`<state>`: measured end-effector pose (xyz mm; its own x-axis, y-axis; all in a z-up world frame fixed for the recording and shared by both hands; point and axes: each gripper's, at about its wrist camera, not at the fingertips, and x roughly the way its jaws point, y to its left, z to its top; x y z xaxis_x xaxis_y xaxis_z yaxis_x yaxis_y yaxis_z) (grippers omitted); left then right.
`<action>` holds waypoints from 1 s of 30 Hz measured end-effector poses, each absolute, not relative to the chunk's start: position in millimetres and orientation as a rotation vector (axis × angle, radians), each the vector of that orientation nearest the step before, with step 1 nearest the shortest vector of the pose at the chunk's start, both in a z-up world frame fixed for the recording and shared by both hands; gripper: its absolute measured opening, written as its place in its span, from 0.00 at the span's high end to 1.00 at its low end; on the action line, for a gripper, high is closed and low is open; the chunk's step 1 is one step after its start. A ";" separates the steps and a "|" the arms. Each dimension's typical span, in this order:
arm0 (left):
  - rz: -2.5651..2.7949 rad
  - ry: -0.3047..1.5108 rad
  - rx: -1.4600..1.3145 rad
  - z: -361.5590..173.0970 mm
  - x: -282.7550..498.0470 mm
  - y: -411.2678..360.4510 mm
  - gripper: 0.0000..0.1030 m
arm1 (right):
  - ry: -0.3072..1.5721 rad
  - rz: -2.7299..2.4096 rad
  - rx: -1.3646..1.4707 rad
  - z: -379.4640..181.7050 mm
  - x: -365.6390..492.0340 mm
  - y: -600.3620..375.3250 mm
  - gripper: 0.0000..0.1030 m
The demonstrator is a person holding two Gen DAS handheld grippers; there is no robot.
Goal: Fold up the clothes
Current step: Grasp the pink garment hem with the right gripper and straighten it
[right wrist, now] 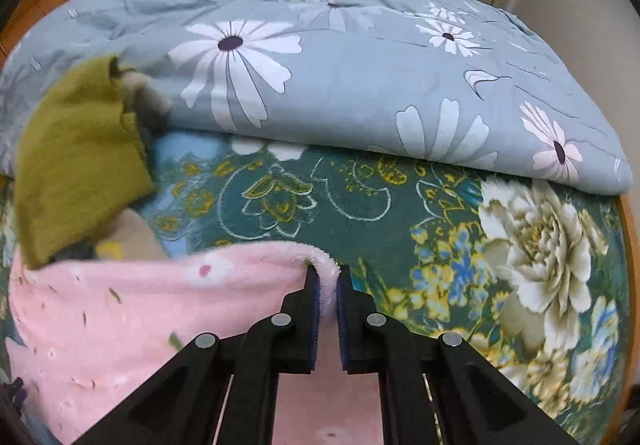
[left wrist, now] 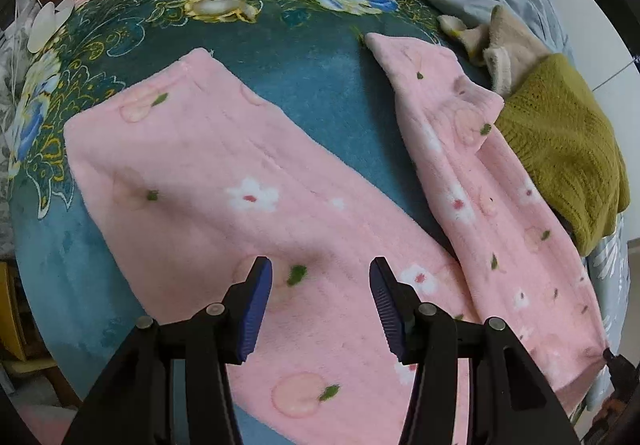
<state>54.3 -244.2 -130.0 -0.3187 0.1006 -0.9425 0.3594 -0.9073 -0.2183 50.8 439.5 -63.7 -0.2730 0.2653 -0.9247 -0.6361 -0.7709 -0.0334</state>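
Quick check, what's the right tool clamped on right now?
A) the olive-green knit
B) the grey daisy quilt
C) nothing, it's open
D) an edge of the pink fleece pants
D: in the right wrist view the right tool has its fingers nearly closed with a fold of the pink fleece pants pinched between them; the olive-green knit and grey daisy quilt lie beyond, untouched.

We have our left gripper hovering with its fingers spread wide and holding nothing, while our right gripper is clamped tight on the pink pants.
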 end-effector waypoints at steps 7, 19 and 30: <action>-2.328 0.738 1.669 -124.7 57.3 -267.0 0.50 | 0.531 2.016 -1.393 -75.0 46.4 439.7 0.70; -2.283 1.022 1.616 -126.4 49.9 -285.2 0.47 | 0.588 2.400 -1.412 -26.4 -9.7 322.3 0.49; -2.240 0.767 1.386 -100.9 46.2 -346.6 0.46 | 0.233 2.872 -2.000 -69.9 -181.1 -4.1 0.49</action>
<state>46.2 -346.6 -100.9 -0.4315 -0.0451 -0.9010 0.5881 -0.7714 -0.2431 -181.1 -4.1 -69.9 -0.3050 -0.3664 -0.8791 0.2196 -0.9252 0.3094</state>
